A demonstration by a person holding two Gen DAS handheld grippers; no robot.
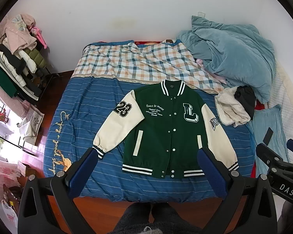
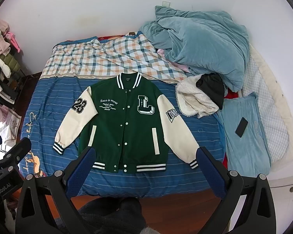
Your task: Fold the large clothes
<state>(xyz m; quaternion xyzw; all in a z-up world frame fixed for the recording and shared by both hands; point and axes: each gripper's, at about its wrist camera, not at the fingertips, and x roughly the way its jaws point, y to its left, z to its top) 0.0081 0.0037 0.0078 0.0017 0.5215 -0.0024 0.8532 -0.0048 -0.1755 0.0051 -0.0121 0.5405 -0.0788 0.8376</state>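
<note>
Green varsity jacket [image 1: 162, 132] with cream sleeves lies flat and face up on the blue striped bedspread [image 1: 84, 107], snapped shut, collar toward the wall, both sleeves angled out. Going left to right: a clothes rack [image 1: 15, 58] stuffed with coats by the wall, then the jacket mid-bed, then a fuzzy white garment [image 2: 197, 97] and a rumpled light-blue duvet [image 2: 201, 44], with a black phone [image 2: 241, 127] on a blue pillow. Left tongs [image 1: 148, 159] and right tongs [image 2: 146, 158] both hang above the bed's near edge, spread wide, pinching nothing.
</note>
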